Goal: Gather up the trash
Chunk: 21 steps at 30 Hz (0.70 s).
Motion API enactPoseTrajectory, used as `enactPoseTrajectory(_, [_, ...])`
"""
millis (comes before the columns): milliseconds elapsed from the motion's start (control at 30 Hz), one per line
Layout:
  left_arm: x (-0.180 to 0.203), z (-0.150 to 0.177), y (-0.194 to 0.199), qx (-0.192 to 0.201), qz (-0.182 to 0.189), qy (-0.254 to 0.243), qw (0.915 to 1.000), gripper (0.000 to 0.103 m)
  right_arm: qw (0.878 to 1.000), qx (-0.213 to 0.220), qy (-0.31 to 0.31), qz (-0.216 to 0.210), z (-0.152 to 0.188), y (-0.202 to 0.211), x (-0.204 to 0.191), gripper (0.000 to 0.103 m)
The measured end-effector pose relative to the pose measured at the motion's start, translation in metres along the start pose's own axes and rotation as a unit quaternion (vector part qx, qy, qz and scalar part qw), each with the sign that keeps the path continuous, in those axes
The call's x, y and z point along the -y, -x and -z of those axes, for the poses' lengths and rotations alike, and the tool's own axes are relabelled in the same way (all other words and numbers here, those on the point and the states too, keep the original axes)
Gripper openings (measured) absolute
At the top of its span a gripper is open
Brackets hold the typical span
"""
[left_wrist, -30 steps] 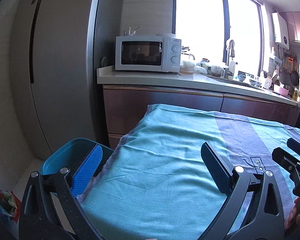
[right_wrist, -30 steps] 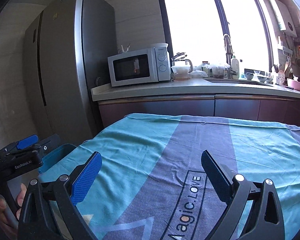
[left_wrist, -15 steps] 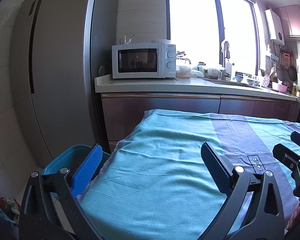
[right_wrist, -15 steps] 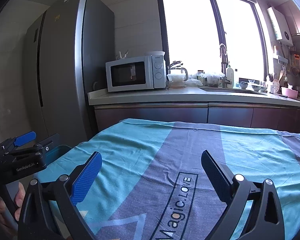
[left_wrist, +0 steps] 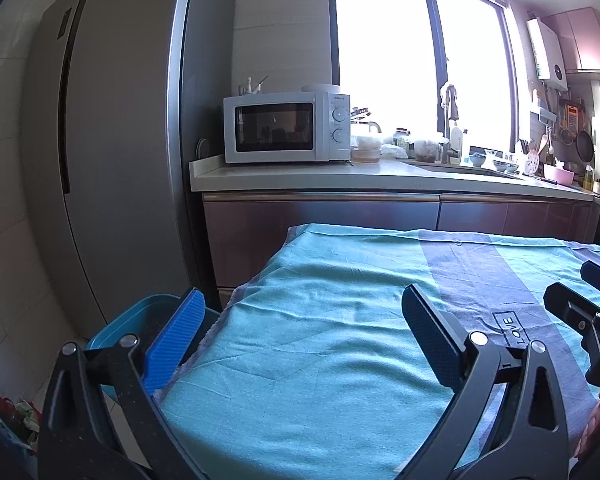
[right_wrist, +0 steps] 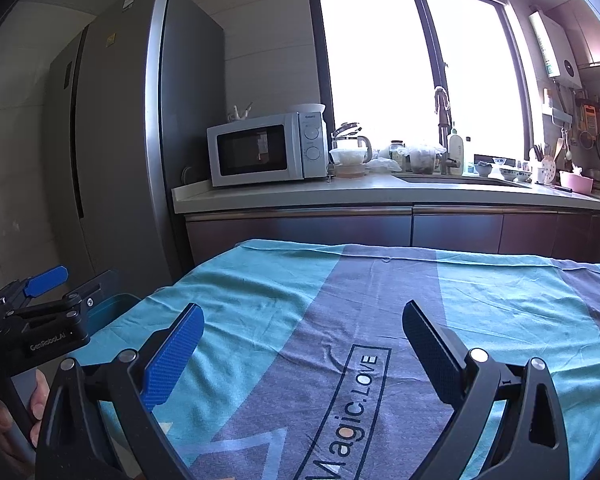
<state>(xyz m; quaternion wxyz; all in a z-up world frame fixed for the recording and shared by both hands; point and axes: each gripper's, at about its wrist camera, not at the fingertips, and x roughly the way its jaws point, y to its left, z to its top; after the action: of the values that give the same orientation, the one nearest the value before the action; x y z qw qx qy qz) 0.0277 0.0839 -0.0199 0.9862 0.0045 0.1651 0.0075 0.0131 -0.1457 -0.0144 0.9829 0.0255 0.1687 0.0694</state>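
A teal and grey cloth is spread over the table. A blue bin is seen on the floor at its left edge; its contents cannot be told. The left gripper and right gripper are held above the cloth, fingers spread wide, nothing grasped.
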Motion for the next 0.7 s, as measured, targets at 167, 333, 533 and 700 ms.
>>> enactPoseTrajectory(167, [0.0002, 0.0, 0.0002, 0.002, 0.001, -0.001, 1.0, 0.097, 1.0, -0.001, 0.0, 0.0, -0.0008, -0.0004, 0.0, 0.096])
enactPoseTrajectory(333, [-0.0006, -0.0005, 0.0007, 0.003, 0.0, -0.001, 1.0, 0.097, 1.0, 0.002, -0.001, 0.001, -0.0015, 0.0006, 0.0005, 0.096])
enactPoseTrajectory(533, [-0.0014, -0.0004, 0.0008, 0.005, -0.002, -0.001, 1.0, 0.097, 1.0, 0.001, -0.003, 0.002, -0.0014, 0.0006, 0.0008, 0.096])
enactPoseTrajectory(700, [-0.002, 0.0001, -0.0003, 0.005, -0.002, -0.001, 1.0, 0.097, 1.0, 0.002, -0.002, 0.003, -0.0013, 0.0014, 0.0007, 0.096])
